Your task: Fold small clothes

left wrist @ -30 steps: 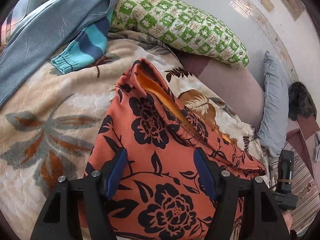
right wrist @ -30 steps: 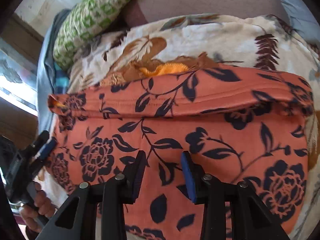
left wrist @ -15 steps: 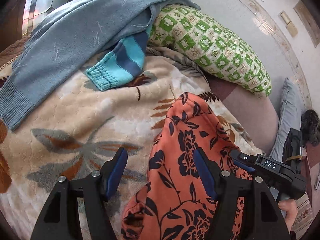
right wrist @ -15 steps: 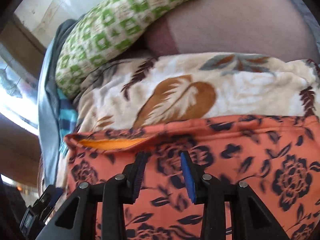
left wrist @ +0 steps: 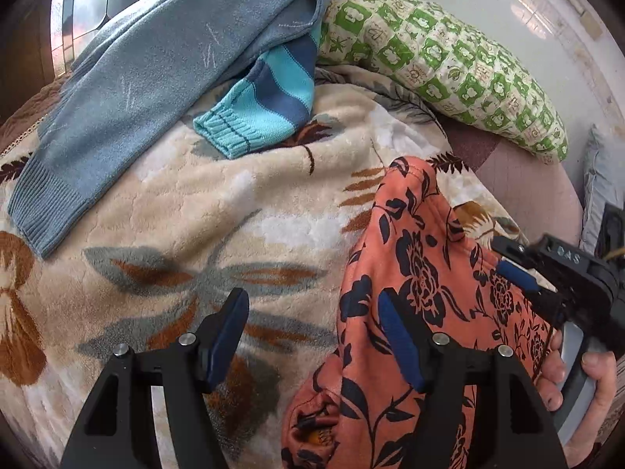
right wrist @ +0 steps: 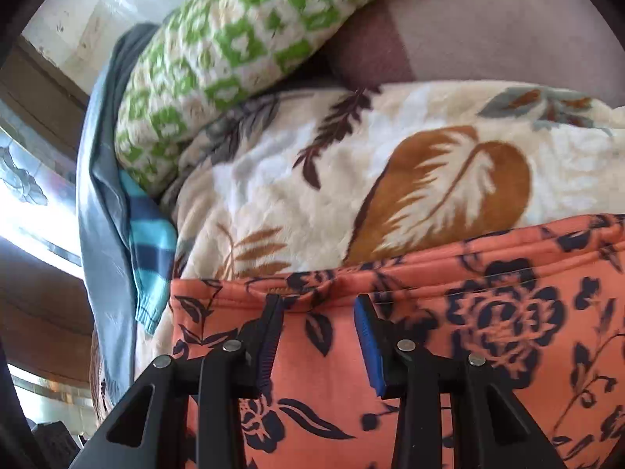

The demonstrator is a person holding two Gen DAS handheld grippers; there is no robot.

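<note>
**Inspector A:** Located: orange floral-print fleece garment (left wrist: 422, 293), bunched on the cream leaf-pattern plush blanket (left wrist: 195, 211) of the bed. Soft, light, limp; no stiffness to hold a crease. Best taken at the stitched hem edge (right wrist: 390, 273), where layers lie doubled.

**Inspector B:** Left hand-held gripper (left wrist: 312, 336): jaws spread wide, nothing between, right finger over the cloth, left finger over bare blanket. Right hand-held gripper (right wrist: 318, 332): jaws parted at the hem, not pinching.

**Inspector A:** Against a second ago: garment then spread broad beneath the left gripper, now narrowed and off to its right. Right gripper advanced from mid-panel to the hem. Grey-blue knit sweater (left wrist: 136, 70) and green checked pillow (left wrist: 441, 58) unmoved.
</note>
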